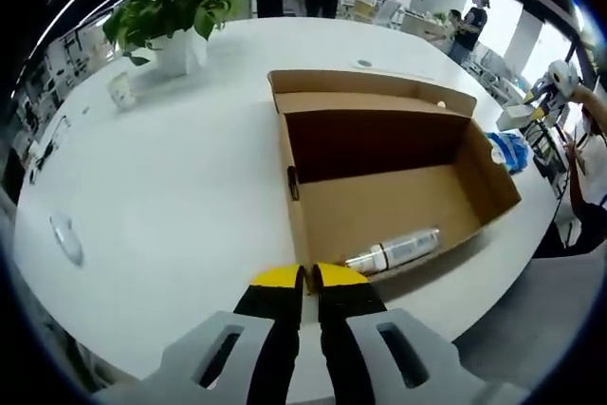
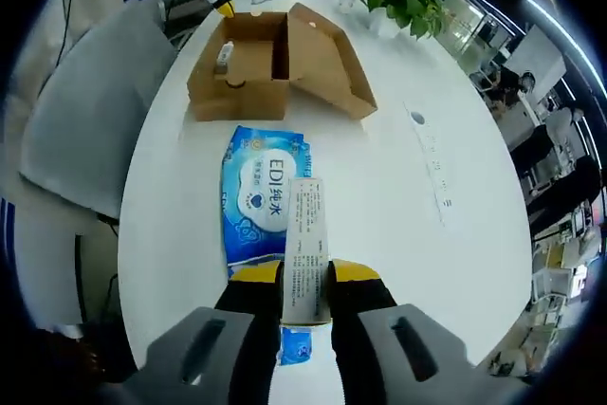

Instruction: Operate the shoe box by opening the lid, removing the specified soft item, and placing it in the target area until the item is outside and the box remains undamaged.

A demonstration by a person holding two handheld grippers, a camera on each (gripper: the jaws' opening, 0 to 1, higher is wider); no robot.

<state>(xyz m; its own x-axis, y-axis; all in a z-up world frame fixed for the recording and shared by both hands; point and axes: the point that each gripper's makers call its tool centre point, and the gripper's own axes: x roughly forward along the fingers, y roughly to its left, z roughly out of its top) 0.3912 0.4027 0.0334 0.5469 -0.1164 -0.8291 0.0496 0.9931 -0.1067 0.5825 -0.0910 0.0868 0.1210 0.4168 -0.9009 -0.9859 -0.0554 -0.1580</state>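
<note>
Your right gripper (image 2: 305, 284) pinches the wipes pack (image 2: 263, 198) lying on the table (image 2: 398, 187). Spread its jaws gently, lift straight away. Your left gripper (image 1: 309, 278) is pressed together near the shoe box (image 1: 379, 168).

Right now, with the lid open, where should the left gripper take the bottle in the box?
Grip the bottle mid-body, coming down through the open top of the shoe box. It lies flat against the near wall, so set the jaws across its narrow width; left gripper is shut now.

White table (image 1: 171, 187), potted plant (image 1: 175, 7), seemingly open office
</note>
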